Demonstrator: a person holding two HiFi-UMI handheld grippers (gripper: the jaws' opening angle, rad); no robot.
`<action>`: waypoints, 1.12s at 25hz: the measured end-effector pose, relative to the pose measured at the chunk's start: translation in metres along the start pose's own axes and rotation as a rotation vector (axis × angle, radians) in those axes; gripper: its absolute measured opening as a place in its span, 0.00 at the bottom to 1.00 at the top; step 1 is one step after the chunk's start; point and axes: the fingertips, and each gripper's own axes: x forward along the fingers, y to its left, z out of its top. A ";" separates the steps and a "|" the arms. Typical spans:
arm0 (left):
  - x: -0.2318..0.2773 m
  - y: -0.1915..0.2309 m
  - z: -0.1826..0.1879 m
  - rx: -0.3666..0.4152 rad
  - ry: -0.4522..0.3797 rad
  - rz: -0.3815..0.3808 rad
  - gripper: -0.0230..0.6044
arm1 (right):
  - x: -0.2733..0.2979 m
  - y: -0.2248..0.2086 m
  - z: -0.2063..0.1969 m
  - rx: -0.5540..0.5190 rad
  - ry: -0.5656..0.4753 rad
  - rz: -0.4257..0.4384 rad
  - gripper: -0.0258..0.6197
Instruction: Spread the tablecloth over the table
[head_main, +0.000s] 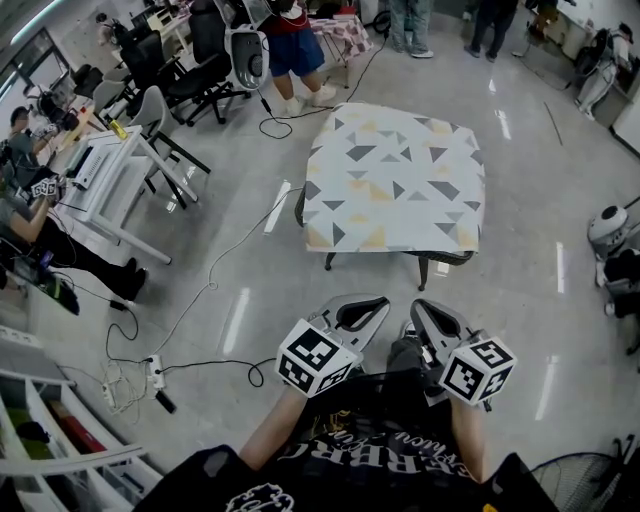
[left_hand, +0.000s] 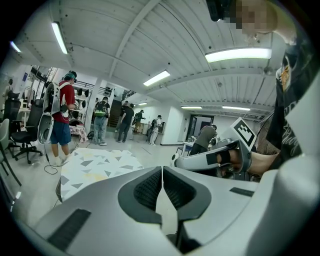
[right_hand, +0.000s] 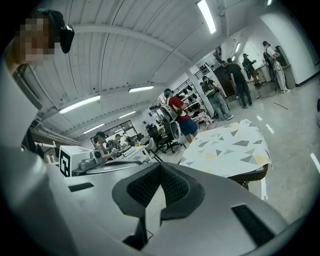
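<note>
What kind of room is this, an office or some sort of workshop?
Probably an open-plan office or lab: a white desk with a person seated beside it, black office chairs, and a power strip with cables trailing over the polished floor.

An open-plan lab or office: black swivel chairs (head_main: 200, 60) and white desks (head_main: 105, 175) line one side. Cables (head_main: 212, 284) and a power strip (head_main: 155, 373) trail over the glossy grey floor (head_main: 540, 170), and strip lights (left_hand: 237, 54) cross the ribbed ceiling (left_hand: 150, 45) (several people (left_hand: 62, 120) stand about).
</note>
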 end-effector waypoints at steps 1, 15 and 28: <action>0.000 0.001 0.000 0.002 0.003 0.003 0.08 | 0.000 0.000 0.000 -0.003 0.003 -0.002 0.06; 0.001 0.004 -0.001 -0.004 0.012 0.011 0.08 | 0.003 -0.001 0.003 -0.014 0.027 -0.029 0.06; 0.008 0.002 -0.002 -0.002 0.026 0.005 0.08 | -0.001 -0.011 0.002 -0.027 0.043 -0.060 0.06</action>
